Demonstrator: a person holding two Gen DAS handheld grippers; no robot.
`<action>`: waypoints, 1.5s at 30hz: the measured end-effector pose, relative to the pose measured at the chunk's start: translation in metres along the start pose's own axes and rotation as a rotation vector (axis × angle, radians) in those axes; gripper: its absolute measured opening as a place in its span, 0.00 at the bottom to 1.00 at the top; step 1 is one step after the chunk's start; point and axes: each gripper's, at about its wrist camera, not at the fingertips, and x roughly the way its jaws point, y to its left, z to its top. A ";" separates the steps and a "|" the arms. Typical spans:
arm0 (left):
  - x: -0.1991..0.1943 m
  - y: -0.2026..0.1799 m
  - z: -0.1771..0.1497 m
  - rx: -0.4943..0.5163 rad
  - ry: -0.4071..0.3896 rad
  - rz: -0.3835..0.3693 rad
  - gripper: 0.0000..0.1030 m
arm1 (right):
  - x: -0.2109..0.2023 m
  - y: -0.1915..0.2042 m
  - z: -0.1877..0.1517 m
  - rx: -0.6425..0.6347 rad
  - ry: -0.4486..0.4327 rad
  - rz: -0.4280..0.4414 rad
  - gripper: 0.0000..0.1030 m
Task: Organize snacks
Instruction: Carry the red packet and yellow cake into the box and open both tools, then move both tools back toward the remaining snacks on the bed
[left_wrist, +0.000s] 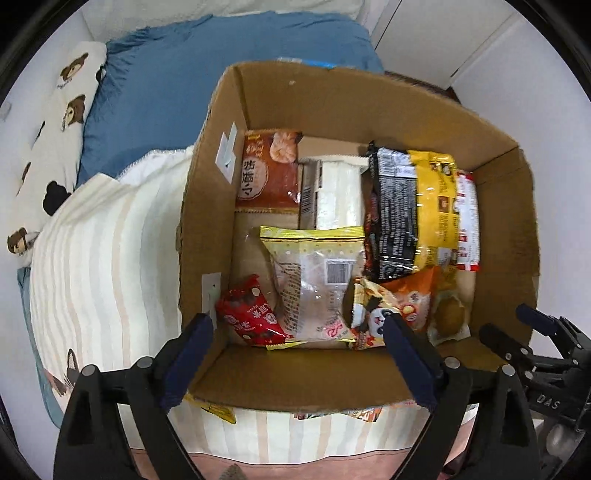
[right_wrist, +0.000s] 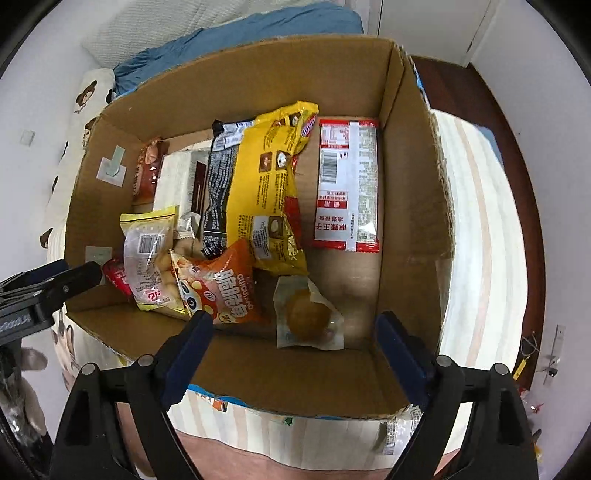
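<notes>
Currently, step in hand: the packing of snacks into the cardboard box (right_wrist: 258, 85) is looking well advanced; both tools are hovering over the near wall of the box with nothing in them, so I am judging this as the pause between two placements.
Left gripper (left_wrist: 295, 360): its fingers (left_wrist: 188, 358) are standing wide apart and are holding nothing.
Right gripper (right_wrist: 291, 356): its fingers (right_wrist: 400, 354) are also spreading wide, empty, above the near right part of the box.
Box: it is sitting on a striped blanket (left_wrist: 96, 251) on the bed.
Inside, far left: a brown packet (left_wrist: 267, 170) is lying beside a white packet (left_wrist: 338, 192).
Inside, middle: a black packet (right_wrist: 216, 199) and a yellow bag (right_wrist: 262, 192) are leaning over each other.
Inside, right: a red and white packet (right_wrist: 347, 184) is lying flat against the right wall.
Inside, near side: a clear yellow-edged bag (left_wrist: 314, 284), a small red packet (left_wrist: 251, 317), an orange panda bag (right_wrist: 218, 288) and a wrapped round bun (right_wrist: 308, 319) are lying close together.
Outside: edges of more packets (left_wrist: 218, 408) are peeking from under the near wall, on the blanket.
Next move: probably one gripper is needing to draw back, come down to a packet on the blanket, and close on its edge without pushing the box.
</notes>
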 end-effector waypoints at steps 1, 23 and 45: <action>-0.007 -0.003 -0.004 0.005 -0.015 -0.001 0.92 | -0.003 0.001 -0.001 -0.002 -0.010 0.000 0.90; -0.119 -0.034 -0.099 0.070 -0.430 0.051 0.92 | -0.102 0.022 -0.094 -0.032 -0.356 -0.041 0.90; -0.031 -0.017 -0.173 -0.008 -0.250 0.098 0.92 | -0.024 -0.039 -0.174 0.177 -0.216 0.116 0.93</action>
